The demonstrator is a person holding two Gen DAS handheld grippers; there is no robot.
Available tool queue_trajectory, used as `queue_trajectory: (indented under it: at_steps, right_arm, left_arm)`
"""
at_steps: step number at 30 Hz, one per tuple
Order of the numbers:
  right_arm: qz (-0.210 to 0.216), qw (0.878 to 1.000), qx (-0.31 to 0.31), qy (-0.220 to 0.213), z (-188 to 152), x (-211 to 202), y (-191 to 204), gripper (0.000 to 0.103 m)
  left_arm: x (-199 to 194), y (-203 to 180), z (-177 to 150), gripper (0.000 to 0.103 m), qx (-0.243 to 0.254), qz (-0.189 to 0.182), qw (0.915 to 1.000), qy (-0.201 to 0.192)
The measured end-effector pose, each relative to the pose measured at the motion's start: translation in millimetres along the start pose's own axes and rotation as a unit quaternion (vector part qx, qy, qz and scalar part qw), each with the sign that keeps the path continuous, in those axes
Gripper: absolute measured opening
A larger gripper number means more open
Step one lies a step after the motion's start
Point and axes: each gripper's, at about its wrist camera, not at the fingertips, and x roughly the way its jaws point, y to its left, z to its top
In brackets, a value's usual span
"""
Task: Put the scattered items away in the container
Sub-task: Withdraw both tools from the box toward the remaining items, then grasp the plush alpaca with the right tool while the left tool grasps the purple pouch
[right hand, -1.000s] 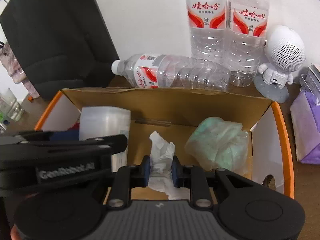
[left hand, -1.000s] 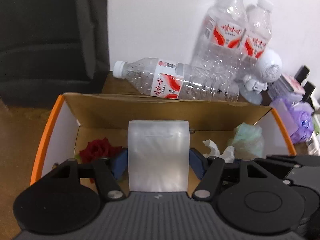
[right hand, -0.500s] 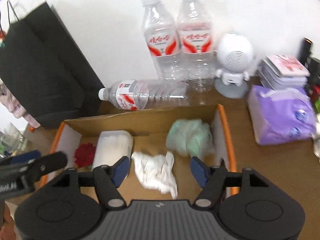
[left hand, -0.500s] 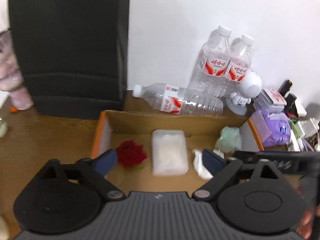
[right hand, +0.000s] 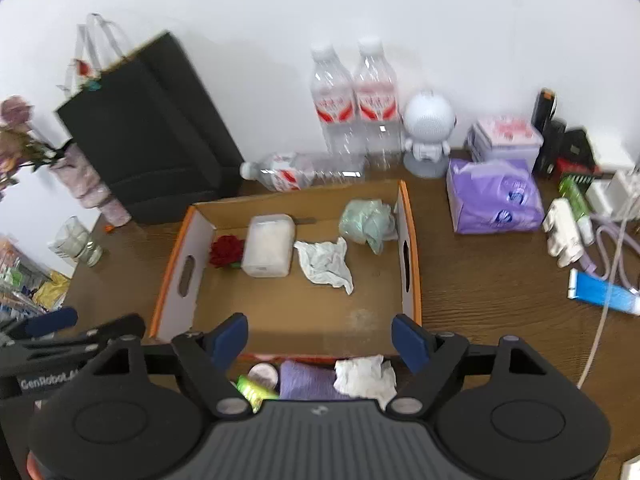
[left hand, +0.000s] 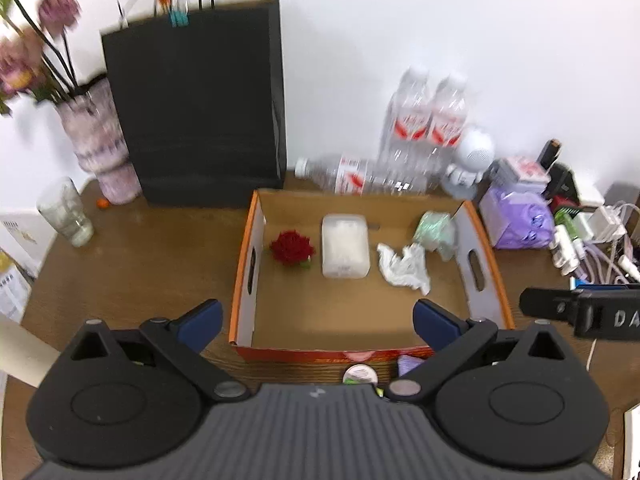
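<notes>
**Four Items Boxed, Loose Items Remaining at the Near Wall**

Both grippers are empty and spread wide. The left gripper and the right gripper hover above the near edge of the cardboard box, well clear of its contents.

**Contents of the container.** Along the far half of the box floor lie, in a row: a red fabric rose, a frosted translucent plastic case with rounded corners, a crumpled white tissue and a wad of pale green film.

**Items outside.** Just beside the near wall, on the wooden table, sit a small round lid, a green packet, a purple pack and a second white tissue. These appear to be the next candidates.

**Hazards.**
- The outside items lie touching one another. A wide closing stroke would likely catch two at once.
- Tissue is soft and shapeless. A shallow pinch may tear it or slip off.
- The round lid is flat and low; fingertips may skate over it.
- The box is light corrugated card with thin walls and cut-out handles. A gripper striking the near wall could shift it into the bottle lying behind.
</notes>
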Motion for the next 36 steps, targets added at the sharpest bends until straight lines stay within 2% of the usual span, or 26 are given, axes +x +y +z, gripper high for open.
queue_trajectory:
  at_steps: [3,6,10,13,17,21,24,28,32,36]
  right_arm:
    - [-0.008,0.999,-0.02,-0.031,-14,-27,8,0.082]
    - [-0.006,0.997,-0.03,-0.068,-34,-44,11,0.085]
    - [0.004,0.992,-0.027,-0.122,-71,-52,8,0.085]
    - [0.01,0.985,-0.043,-0.166,-109,-57,7,0.085]
    - [0.036,0.974,-0.052,-0.216,-164,-57,0,0.086]
    - [0.029,0.963,-0.058,-0.261,-214,-48,-6,0.086]
    - [0.019,0.957,-0.065,-0.282,-258,-35,-12,0.087]
    - [0.009,0.96,-0.071,-0.272,-309,-16,-18,0.088]
    - [-0.003,0.96,-0.087,-0.265,-348,-2,-19,0.088]
    - [-0.012,0.966,-0.091,-0.242,-363,14,-22,0.088]
  left_arm:
    - [-26,-8,-16,0.103,0.009,-0.015,0.9992,-0.037]
    - [-40,-14,-38,0.103,0.008,-0.011,0.9979,-0.064]
    - [-55,-14,-78,0.103,0.01,-0.007,0.9915,-0.13]
    - [-63,-12,-114,0.103,0.003,-0.006,0.9857,-0.168]
    - [-72,-8,-169,0.103,-0.02,-0.027,0.977,-0.21]
    - [-71,-12,-229,0.103,-0.01,-0.002,0.9681,-0.25]
    - [-59,-10,-269,0.103,-0.005,0.013,0.9698,-0.244]
    - [-31,-4,-312,0.103,0.0,0.027,0.9817,-0.189]
    - [-18,2,-333,0.103,-0.009,0.028,0.9856,-0.167]
    - [-3,-2,-339,0.103,0.01,0.029,0.989,-0.145]
